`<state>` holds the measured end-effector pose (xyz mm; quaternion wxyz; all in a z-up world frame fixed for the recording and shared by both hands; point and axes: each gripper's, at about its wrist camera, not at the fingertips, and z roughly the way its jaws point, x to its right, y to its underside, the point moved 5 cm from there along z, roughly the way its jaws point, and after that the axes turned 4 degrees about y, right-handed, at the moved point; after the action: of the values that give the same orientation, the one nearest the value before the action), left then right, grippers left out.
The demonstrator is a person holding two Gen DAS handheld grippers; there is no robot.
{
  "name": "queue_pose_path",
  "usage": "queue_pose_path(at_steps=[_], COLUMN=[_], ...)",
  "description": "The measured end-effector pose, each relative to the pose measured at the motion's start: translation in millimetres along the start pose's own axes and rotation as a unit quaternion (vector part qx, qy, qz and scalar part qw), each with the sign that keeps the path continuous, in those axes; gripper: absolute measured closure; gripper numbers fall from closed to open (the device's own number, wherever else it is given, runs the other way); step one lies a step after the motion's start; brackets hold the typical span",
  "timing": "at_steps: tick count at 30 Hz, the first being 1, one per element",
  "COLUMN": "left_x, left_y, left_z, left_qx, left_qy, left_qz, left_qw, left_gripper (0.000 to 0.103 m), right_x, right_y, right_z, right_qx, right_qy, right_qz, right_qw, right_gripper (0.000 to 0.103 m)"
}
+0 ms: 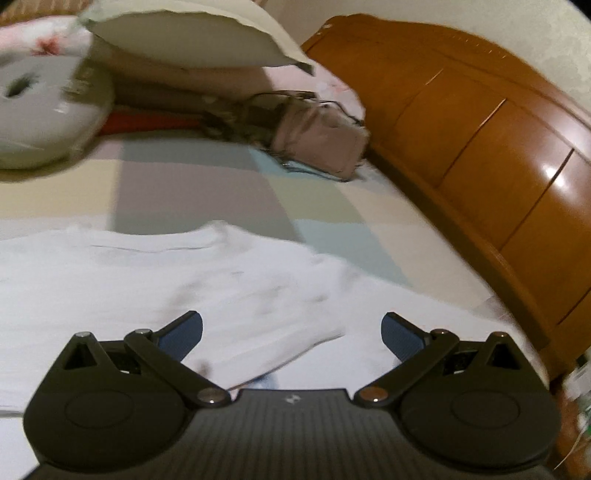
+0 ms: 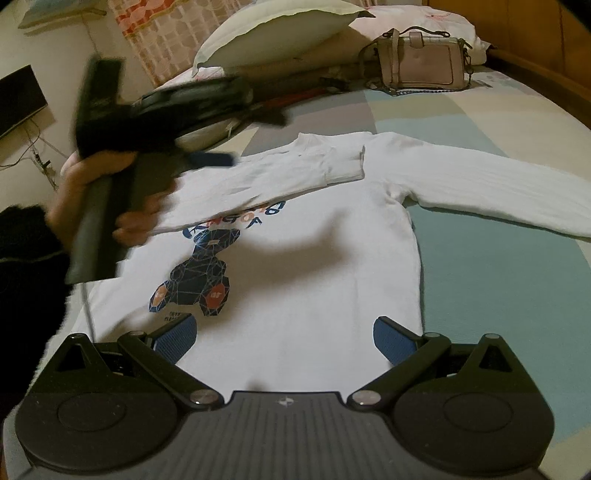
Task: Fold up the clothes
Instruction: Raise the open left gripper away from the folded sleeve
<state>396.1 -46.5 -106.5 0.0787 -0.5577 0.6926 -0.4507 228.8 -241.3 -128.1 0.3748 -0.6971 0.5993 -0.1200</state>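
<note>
The right tongs [image 2: 284, 338] hang spread apart and empty over the hem of the white sweatshirt [image 2: 314, 266], which lies flat on the bed [image 2: 498, 295], print up. One sleeve is folded across the chest; the other stretches out toward 3 o'clock. At 10 o'clock a hand [image 2: 110, 192] holds the left tongs [image 1: 291, 334], likewise released, above the shirt. A pink handbag [image 2: 424, 62] sits at 1 o'clock by the pillow [image 2: 273, 33].
</note>
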Motion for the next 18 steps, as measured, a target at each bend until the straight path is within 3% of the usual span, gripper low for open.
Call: queue_pose_path(at_steps=[4,10,14,18], left_x=[-40,-106,-96,-76], left_y=[10,45,52,62], left_z=[-17,-25,-47,-71], left_qx=[-0.014,-0.009,0.017,0.051], left_qy=[-0.069,-0.12,-0.131,-0.145], left_qz=[0.006,-0.057,-0.036,0.036], left_qw=[0.9975,0.9911,0.9906,0.9874], left_gripper=[0.001,0.001,0.001,0.001], right_x=[-4,-16,-21,-23], right_y=[-2,-7,-8,-5], right_z=[5,12,23,39], right_qx=[0.002,0.004,0.008,0.006], right_qy=[0.001,0.005,0.027,0.064], right_qz=[-0.001,-0.01,-0.024,-0.044], right_qw=[1.0,1.0,0.999,0.997], right_gripper=[0.0,0.0,0.0,0.0])
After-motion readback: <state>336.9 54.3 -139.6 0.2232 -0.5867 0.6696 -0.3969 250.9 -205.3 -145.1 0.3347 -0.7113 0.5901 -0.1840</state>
